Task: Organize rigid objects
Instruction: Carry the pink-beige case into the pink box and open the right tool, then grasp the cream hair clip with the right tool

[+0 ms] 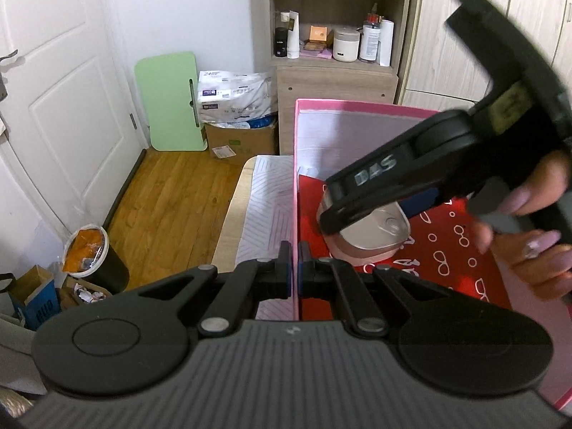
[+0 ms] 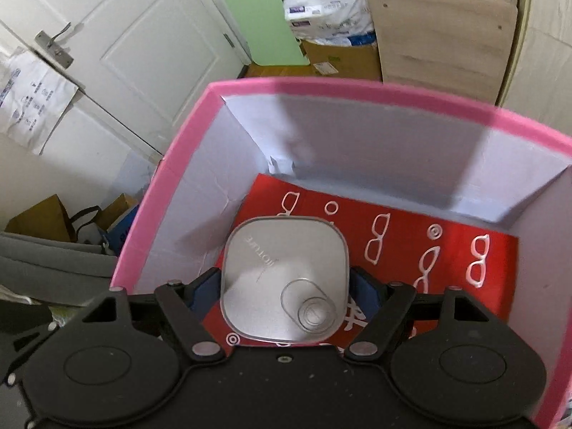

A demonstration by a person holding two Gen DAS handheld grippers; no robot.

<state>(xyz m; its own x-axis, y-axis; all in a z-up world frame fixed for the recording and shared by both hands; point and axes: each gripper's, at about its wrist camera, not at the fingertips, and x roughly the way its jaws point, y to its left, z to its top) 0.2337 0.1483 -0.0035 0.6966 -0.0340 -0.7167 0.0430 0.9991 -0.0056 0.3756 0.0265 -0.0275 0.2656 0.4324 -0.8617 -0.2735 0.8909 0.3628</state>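
A pink box [image 1: 357, 105] [image 2: 357, 87] with white inner walls holds a red bag [image 1: 447, 243] [image 2: 393, 214] printed with white glasses. A square container [image 1: 371, 236] [image 2: 282, 268] with a silver lid rests on that bag near the box's left wall. My left gripper [image 1: 295, 268] is shut on the box's near-left wall, the pink edge pinched between its blue pads. My right gripper [image 1: 375, 211] [image 2: 284, 286], held by a hand [image 1: 536, 214], reaches down into the box. Its jaws stand wide on either side of the container, with the pads close beside it and not clearly pressing.
The box sits on a bed with a white patterned sheet [image 1: 264, 214]. Left of it lies wooden floor [image 1: 171, 207] with a bin [image 1: 89, 254], bags and a cardboard box. A green board [image 1: 168, 100], a shelf unit [image 1: 336, 35] and a white door [image 2: 125, 53] stand beyond.
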